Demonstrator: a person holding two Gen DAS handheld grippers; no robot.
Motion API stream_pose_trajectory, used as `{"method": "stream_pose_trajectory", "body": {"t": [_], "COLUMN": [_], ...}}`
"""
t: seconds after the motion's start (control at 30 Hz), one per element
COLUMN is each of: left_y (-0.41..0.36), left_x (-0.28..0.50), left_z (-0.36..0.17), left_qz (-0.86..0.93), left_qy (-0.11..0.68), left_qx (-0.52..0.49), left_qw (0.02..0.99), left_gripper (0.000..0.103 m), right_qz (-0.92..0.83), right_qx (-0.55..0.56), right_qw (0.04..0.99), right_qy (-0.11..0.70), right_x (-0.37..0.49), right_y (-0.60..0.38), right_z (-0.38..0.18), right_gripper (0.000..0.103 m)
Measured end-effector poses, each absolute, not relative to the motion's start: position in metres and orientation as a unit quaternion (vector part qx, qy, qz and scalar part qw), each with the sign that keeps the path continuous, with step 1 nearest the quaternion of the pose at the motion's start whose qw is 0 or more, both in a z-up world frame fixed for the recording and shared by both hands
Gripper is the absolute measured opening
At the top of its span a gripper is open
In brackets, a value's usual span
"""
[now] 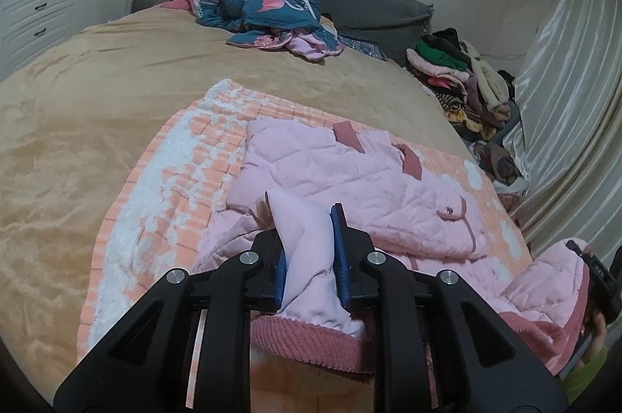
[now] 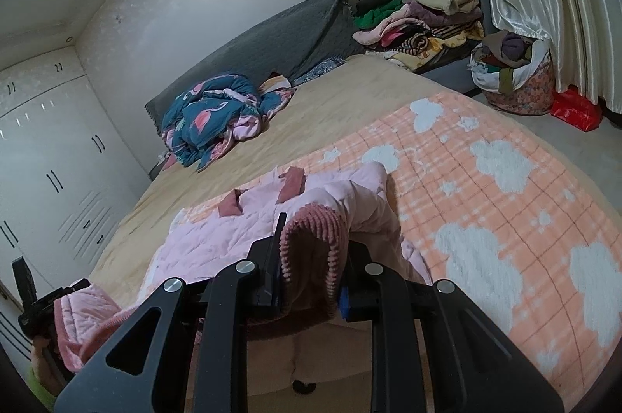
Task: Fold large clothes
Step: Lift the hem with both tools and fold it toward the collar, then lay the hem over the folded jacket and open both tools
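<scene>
My left claw [image 1: 309,249] and right claw [image 2: 313,257] each pinch the pink quilted jacket [image 1: 350,179], which lies on the peach cloud blanket [image 2: 486,179] on the bed [image 1: 97,94]. A crumpled flamingo duvet [image 1: 260,0] lies near the headboard, well clear; heaped clothes [image 2: 423,20] sit beyond the bed.

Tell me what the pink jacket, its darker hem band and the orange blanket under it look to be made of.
Pink jacket: quilted padded fabric, probably a smooth matte synthetic shell; stitched diamonds puff up.
Hem band: ribbed knit, seemingly stretchy; raised cords run across it, darker rose.
Orange blanket: plush fleece, likely synthetic; fuzzy white cloud patches stand above an orange check.
Both grippers, left and right, pinch the jacket's hem.
</scene>
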State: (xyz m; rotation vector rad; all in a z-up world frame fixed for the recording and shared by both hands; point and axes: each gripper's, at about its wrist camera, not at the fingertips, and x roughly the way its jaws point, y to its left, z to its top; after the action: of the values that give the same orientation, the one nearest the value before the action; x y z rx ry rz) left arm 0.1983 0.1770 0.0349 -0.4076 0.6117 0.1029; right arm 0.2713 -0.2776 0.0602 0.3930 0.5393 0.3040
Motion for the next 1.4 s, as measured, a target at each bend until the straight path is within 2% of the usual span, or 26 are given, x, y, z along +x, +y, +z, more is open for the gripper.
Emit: {"method": "stream_pose_trajectory", "body": {"t": [0.63,1.07,1.2,1.33,1.4], "left_y": [0.215,0.216,0.215,0.21,0.211], "left_x": [0.259,0.288,0.286,0.284,0.281], "left_z": [0.078,0.045,0.038,0.035,0.035], "left_qz": [0.073,0.084,0.079,0.085,0.08], "left_qy": [0.236,0.241,0.242,0.244,0.24], "left_qx": [-0.225,-0.198,-0.205,-0.201,-0.212], "left_qw": [0.942,0.946,0.945,0.945,0.944], "left_gripper": [0.015,0.025,0.032,0.034,0.039], "right_qz": [0.136,0.067,0.057,0.054,0.054], "right_qx": [0.173,0.11,0.106,0.109,0.111], "right_qw": [0.959,0.962,0.959,0.956,0.954], "right_qy": [0.181,0.24,0.255,0.268,0.273], "right_x": [0.357,0.433,0.444,0.449,0.451], "right_y": [-0.267,-0.24,-0.235,-0.233,-0.233], "right_z": [0.116,0.062,0.049,0.039,0.036], "right_gripper": [0.019,0.019,0.019,0.019,0.019]}}
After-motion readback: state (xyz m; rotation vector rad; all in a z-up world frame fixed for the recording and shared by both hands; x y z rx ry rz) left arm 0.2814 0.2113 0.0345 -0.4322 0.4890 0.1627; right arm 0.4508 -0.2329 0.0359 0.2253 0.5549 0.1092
